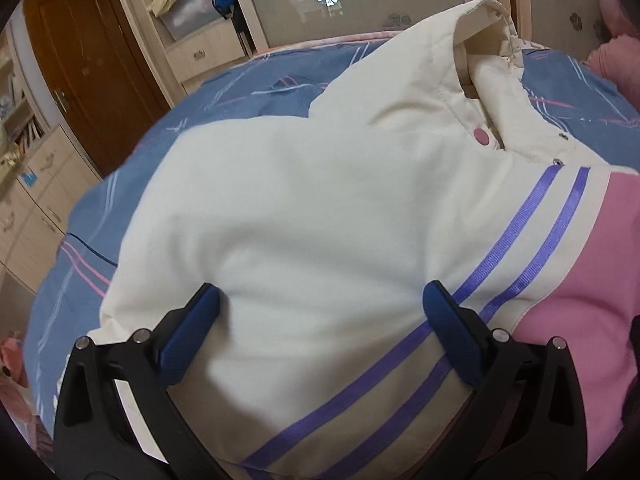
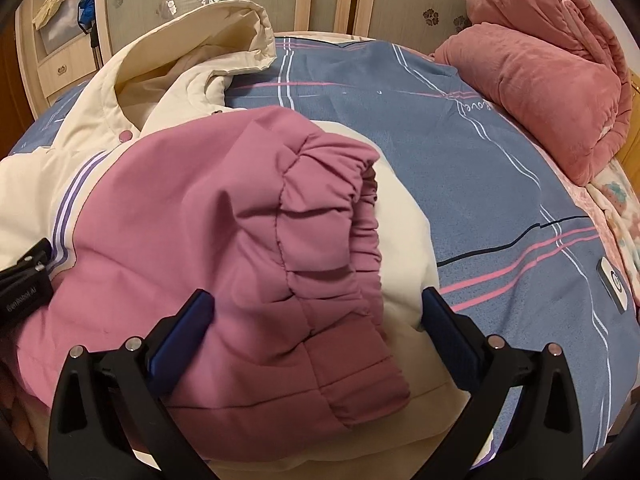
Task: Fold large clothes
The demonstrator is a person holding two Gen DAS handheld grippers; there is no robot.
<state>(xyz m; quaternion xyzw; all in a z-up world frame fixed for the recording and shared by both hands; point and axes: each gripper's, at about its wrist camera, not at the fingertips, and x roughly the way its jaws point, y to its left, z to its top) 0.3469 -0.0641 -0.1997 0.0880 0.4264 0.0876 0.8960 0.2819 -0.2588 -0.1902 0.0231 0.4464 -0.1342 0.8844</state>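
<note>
Cream-and-pink padded jacket point(image 1: 320, 208) lies on the bed point(image 2: 500, 184); both hand-held grippers, left point(image 1: 322, 304) and right point(image 2: 318, 312), gape open, needing firm, even bites.

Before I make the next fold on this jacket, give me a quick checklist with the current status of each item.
1. Left claw open over the cream quilted jacket panel: ok.
2. Right claw open over the pink sleeve with gathered elastic cuff: ok.
3. Sleeve folded across the body: ok.
4. Cream hood flattened: not ok, it stands up.
5. Bare blue striped bedspread beside the jacket: ok.
6. Jacket hem lying flat: cannot tell, hidden below the claws.
</note>
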